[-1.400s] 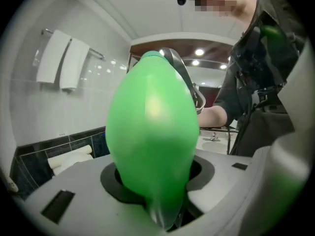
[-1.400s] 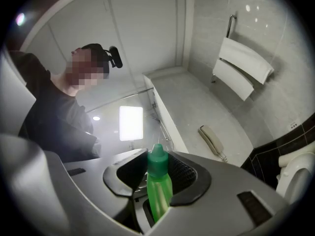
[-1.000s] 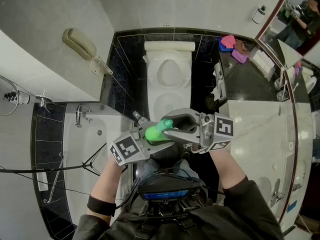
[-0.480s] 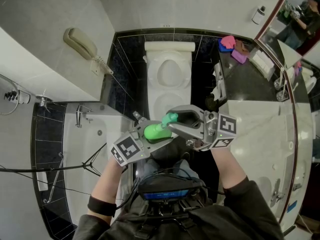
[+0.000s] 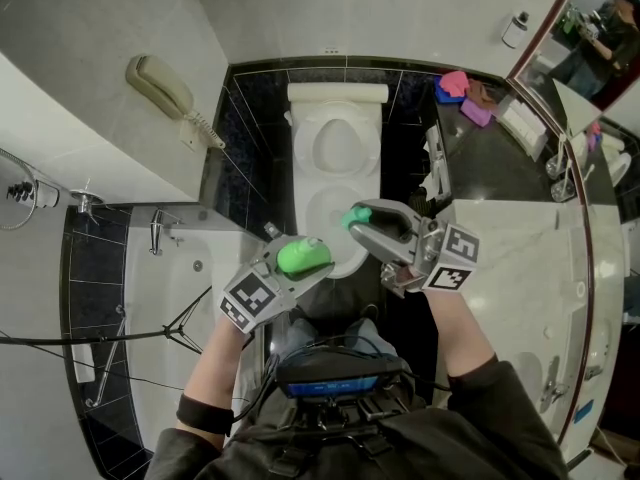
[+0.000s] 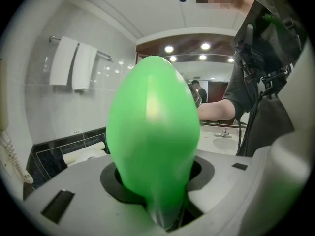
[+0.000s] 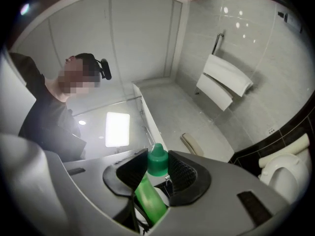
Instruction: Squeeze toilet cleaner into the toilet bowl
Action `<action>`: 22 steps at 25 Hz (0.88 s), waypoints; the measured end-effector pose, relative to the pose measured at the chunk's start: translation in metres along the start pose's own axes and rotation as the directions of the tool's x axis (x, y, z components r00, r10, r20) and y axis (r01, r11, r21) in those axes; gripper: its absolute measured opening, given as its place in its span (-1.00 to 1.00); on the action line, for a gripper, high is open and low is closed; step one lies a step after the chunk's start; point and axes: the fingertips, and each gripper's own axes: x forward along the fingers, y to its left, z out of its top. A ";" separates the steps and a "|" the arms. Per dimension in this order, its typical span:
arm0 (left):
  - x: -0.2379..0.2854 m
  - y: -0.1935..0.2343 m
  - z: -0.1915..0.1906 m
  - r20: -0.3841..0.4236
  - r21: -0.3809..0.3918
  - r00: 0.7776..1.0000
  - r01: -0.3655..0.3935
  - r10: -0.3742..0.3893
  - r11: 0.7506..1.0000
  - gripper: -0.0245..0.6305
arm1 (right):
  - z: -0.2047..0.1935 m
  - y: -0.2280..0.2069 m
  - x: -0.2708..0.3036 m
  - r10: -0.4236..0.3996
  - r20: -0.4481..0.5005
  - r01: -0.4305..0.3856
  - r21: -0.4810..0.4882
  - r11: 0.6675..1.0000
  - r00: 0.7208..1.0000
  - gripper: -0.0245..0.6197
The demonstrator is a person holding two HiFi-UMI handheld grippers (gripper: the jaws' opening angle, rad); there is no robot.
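Two pieces now, where a second ago there was one. Then, both grippers met on the green bottle, right fingers on its top. Now they are drawn apart.

- left gripper [image 5: 305, 263]: fingers clamped on the bottle [image 6: 153, 132], which fills the gap between them and bulges out past the tips.
- right gripper [image 7: 158, 171]: fingers closed on the cap [image 5: 354, 216], pinched between the black pads [image 7: 182, 172], its point sticking out beyond the tips.
- A paler green strip runs back from the cap between the right fingers. Cannot tell what it is.

Meaning, as I judge it: the cap is off and the bottle should be open, though no view shows the mouth itself. Squeezing has not begun. The toilet bowl [image 5: 322, 213] lies ahead of and below both sets of fingertips. The left fingers hold the bottle near its front rim, so tipping and pressing look like what remains.

Materials and shapes:
- Bottle: bright green, smooth, glossy plastic. It looks egg-shaped from the left gripper view and probably gives under pressure.
- Cap: darker teal green, small, a cone with a rounded tip.
- Pads: black with a fine ribbed face. Gripper shells are matte grey.
- Bowl: white, glazed, oval, set against dark shiny tiles [image 5: 250, 128].
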 end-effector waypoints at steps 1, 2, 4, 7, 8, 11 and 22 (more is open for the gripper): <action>-0.001 0.002 -0.002 -0.003 -0.005 1.000 -0.015 0.015 1.000 -0.36 | -0.005 -0.008 -0.004 -0.041 -0.022 0.041 -0.004 0.999 0.999 -0.48; -0.002 0.005 -0.005 -0.006 -0.011 0.999 -0.032 0.032 0.999 -0.36 | -0.010 -0.015 -0.008 -0.086 -0.048 0.085 -0.012 0.996 0.995 -0.48; -0.005 0.012 -0.010 -0.013 -0.030 0.997 -0.071 0.070 0.997 -0.36 | -0.022 -0.031 -0.017 -0.182 -0.100 0.181 -0.023 0.983 0.978 -0.48; -0.011 0.024 -0.026 -0.035 -0.072 0.990 -0.141 0.139 0.987 -0.36 | -0.042 -0.062 -0.040 -0.358 -0.162 0.353 -0.061 0.934 0.919 -0.48; -0.013 0.028 -0.032 -0.043 -0.087 0.986 -0.166 0.163 0.982 -0.36 | -0.050 -0.072 -0.049 -0.416 -0.178 0.409 -0.075 0.909 0.892 -0.49; -0.017 0.035 -0.042 -0.050 -0.120 0.975 -0.222 0.217 0.968 -0.36 | -0.074 -0.093 -0.078 -0.549 -0.228 0.537 -0.118 0.835 0.804 -0.49; -0.029 0.055 -0.079 -0.098 -0.152 0.914 -0.406 0.395 0.901 -0.35 | -0.137 -0.119 -0.136 -0.738 -0.310 0.680 -0.288 0.674 0.600 -0.50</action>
